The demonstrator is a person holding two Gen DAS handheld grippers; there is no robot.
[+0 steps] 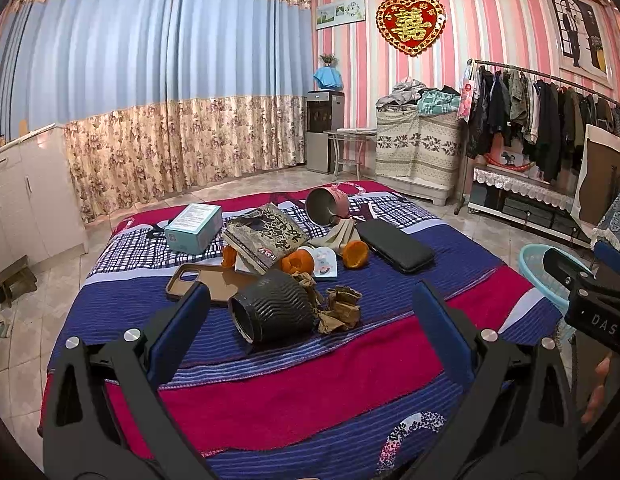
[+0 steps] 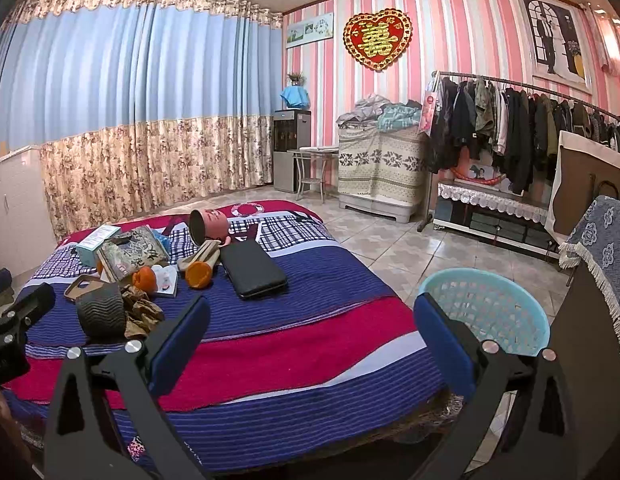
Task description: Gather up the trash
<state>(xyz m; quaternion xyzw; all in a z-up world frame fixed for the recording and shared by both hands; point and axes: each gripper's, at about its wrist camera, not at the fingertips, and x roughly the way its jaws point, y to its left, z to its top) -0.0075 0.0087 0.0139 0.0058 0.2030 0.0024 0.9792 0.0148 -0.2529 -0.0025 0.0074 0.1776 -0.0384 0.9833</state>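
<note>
1. Both left tongs (image 1: 310, 304) and right tongs (image 2: 310, 316) are gaping wide, holding nothing.
2. Crumpled brown paper (image 1: 340, 310) is lying touching the black ribbed cup (image 1: 275, 306) on the bed; grabbing risks rolling it.
3. The blue basket (image 2: 506, 300) is waiting beside the bed.

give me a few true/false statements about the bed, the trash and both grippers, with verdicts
1. The left gripper is open and holds nothing. True.
2. The black ribbed cup stands upright. False: it lies on its side on the bed.
3. The crumpled brown paper lies right beside the black ribbed cup. True.
4. The blue basket sits on top of the bed. False: it is off the bed, beside its edge.
5. The right gripper is shut on an orange peel. False: it is open and empty; the orange peel lies on the bed.
6. A black case lies flat on the bed. True.
</note>
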